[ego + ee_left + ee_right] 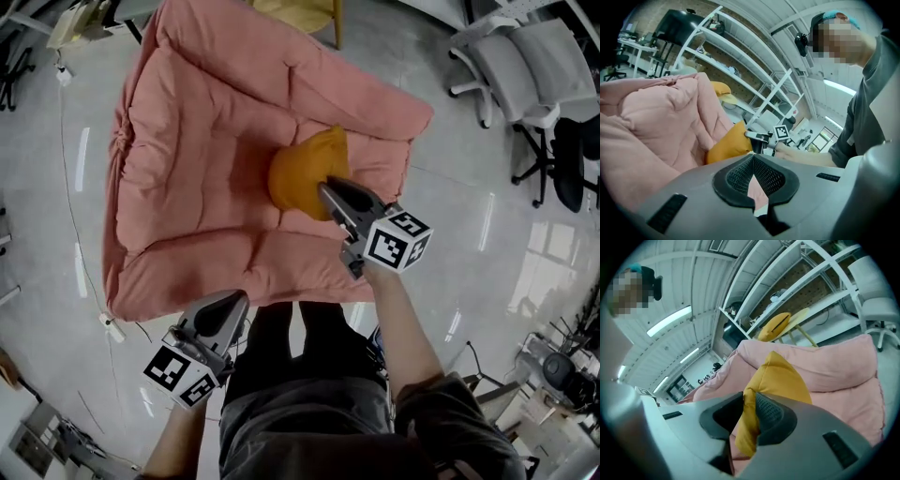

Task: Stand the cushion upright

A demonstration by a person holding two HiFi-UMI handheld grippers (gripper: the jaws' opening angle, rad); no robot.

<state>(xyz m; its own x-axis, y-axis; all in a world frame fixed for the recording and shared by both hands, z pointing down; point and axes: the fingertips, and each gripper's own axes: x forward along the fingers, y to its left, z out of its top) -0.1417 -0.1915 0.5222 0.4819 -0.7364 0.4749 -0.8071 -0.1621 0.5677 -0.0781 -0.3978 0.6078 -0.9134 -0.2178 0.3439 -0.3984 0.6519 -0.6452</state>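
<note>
One corner of the yellow cushion (298, 176), at the middle of the pink mat (187, 131), is pinched in my right gripper (328, 190), left gripper (228, 307) closed and empty by the mat's near edge; lifting step in hand, I judge, and next calls for tipping it onto its edge.

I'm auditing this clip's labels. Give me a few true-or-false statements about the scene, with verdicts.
1. The right gripper is clamped on the yellow cushion. True.
2. The quilt under the cushion is blue. False: it is pink.
3. The left gripper also holds the cushion. False: it is apart from it, by the person's legs.
4. A chair stands on the floor beyond the quilt. True.
</note>
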